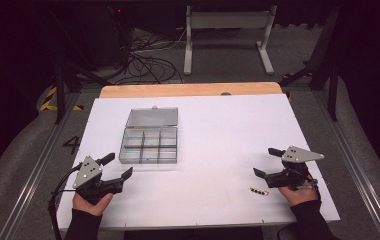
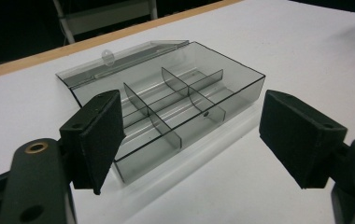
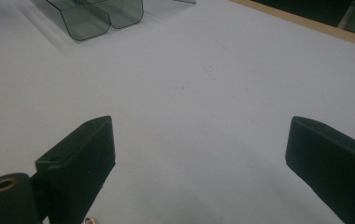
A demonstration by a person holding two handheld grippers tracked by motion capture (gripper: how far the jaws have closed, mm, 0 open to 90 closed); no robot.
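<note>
I'm looking down at the table: the box is sitting on its left half, toward the far side, with its lid lying open flat behind it. My left gripper is hanging just in front of the box's near-left corner, pointing at it. My right gripper is sitting well apart at the near right, and a small strip is lying on the table just below it.

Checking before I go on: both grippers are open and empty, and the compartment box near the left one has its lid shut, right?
Not quite: the compartment box has its lid open, laid back flat behind it, as the left gripper view shows. The left gripper and right gripper are indeed open and empty.
</note>
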